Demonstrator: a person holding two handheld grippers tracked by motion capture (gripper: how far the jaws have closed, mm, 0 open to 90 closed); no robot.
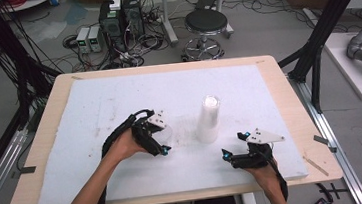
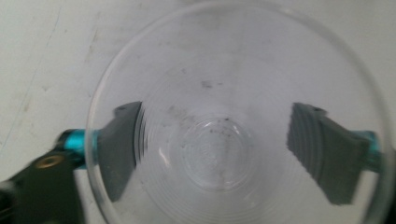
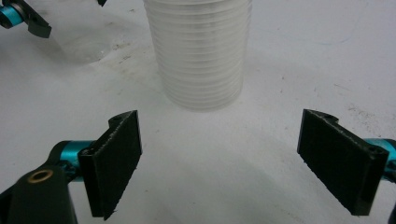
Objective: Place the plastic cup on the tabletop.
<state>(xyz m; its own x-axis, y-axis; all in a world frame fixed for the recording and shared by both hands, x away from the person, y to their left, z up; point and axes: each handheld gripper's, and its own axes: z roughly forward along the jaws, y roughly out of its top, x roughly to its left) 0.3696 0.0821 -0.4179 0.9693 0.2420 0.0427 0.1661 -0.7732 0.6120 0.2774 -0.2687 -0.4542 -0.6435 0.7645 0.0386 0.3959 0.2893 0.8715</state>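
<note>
L gripper (image 1: 160,136) hangs over a single clear plastic cup (image 2: 233,126) standing upright on the white foam mat (image 1: 95,115), just left of the tall stack of clear cups (image 1: 209,119). Its view looks straight down into the cup; jaws spread wide, straddling it on both sides, seen through the wall, prob. not pressing it. R gripper (image 1: 236,144) rests low on the mat near the front edge, jaws spread w/ nothing between, aimed at the stack's base (image 3: 201,56), a short way off.
</note>
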